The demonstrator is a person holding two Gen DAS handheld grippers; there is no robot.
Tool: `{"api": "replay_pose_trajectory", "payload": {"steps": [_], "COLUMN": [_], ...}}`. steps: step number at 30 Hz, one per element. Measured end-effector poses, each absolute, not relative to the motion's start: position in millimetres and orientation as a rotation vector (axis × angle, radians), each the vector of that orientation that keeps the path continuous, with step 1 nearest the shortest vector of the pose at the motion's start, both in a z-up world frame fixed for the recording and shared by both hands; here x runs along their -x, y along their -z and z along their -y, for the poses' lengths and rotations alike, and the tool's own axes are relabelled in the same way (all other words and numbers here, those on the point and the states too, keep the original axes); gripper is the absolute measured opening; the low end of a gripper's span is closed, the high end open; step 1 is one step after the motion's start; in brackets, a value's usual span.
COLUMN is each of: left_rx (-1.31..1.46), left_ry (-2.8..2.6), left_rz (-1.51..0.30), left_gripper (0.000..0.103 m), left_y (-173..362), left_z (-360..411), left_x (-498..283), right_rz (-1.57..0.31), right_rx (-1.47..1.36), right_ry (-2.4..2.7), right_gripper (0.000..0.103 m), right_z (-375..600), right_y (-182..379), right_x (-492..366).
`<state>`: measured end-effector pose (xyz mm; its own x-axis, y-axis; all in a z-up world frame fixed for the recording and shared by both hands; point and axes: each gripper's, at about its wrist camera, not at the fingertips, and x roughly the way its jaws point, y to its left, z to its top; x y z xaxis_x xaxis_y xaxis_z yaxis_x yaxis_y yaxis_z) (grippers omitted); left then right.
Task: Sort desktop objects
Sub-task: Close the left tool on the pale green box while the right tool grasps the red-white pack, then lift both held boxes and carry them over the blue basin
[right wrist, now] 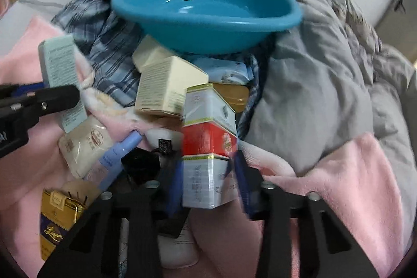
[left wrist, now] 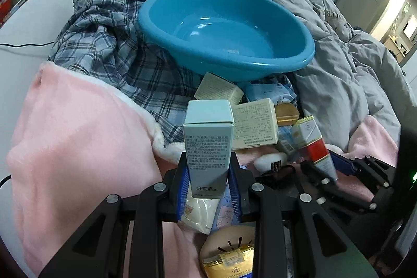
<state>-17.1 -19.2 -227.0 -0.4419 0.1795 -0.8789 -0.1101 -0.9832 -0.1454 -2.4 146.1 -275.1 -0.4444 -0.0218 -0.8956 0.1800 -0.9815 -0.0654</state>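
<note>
The left gripper (left wrist: 208, 189) is clamping its jaws on the lower part of a tall pale-green box (left wrist: 207, 142), which is standing upright between the blue pads with its long axis running straight out along the fingers. The right gripper (right wrist: 208, 186) is holding a red-and-white carton (right wrist: 208, 147) in the same way. The pads are sitting against its lower sides, though blur is softening the right-hand edge, so how firmly they are pressing is a judgement.

Both boxes are pointing their far ends up and away toward the blue basin (left wrist: 226, 61) — the likely place to drop them. It is resting tilted on the plaid cloth (left wrist: 109, 54) and grey duvet (left wrist: 338, 74) at the back of the bed, beyond a heap of cream boxes (left wrist: 254, 124).

In the right wrist view the basin is lying directly ahead of the carton; in the left wrist view it is sitting ahead and slightly to the right of the green box. Neither hand is looking clearly nearer. Each is needing to carry its box forward over the heap — then tip it past the near rim.
</note>
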Motion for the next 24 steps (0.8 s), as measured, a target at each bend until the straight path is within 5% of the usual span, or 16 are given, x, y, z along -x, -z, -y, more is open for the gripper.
{"api": "replay_pose_trajectory", "payload": {"steps": [9, 24], "left_rx": [1.565, 1.372], "left_ry": [-2.533, -2.604], "left_rz": [0.096, 0.026], "left_gripper": [0.029, 0.029], "left_y": [226.0, 198.2], "left_z": [20.9, 8.3], "left_x": [15.3, 2.3], "right_rz": [0.126, 0.174], "right_rx": [-1.523, -1.395], "right_ry": [2.555, 2.568], "right_gripper": [0.025, 0.025], "right_z": [-173.3, -172.5], "right_y": [259.7, 234.7], "right_x": [4.4, -0.6]}}
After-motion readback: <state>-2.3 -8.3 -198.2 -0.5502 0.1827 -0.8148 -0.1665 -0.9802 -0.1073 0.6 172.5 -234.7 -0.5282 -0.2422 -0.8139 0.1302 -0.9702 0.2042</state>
